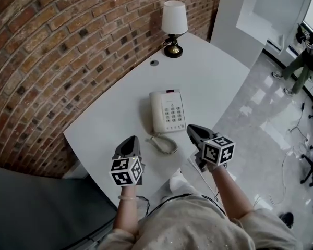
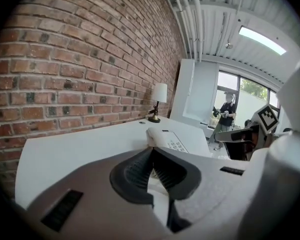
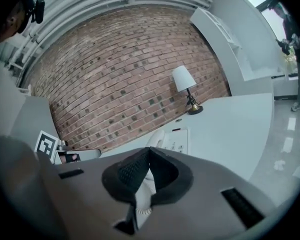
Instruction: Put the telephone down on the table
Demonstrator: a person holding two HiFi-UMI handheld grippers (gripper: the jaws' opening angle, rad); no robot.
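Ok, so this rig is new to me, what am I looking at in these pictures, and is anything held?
A person holds a two-jaw gripper in each hand; no robot. One picture comes from a camera on the person's head, looking down; the other two from cameras riding on each gripper, looking along its jaws. On the white table sit a telephone with its coiled cord and a lamp. The left gripper and right gripper are both shut, holding nothing.

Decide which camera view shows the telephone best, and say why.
The head view: the whole telephone lies on the white table, keypad and coiled cord visible. Both gripper views show only part of it past their closed fingers.
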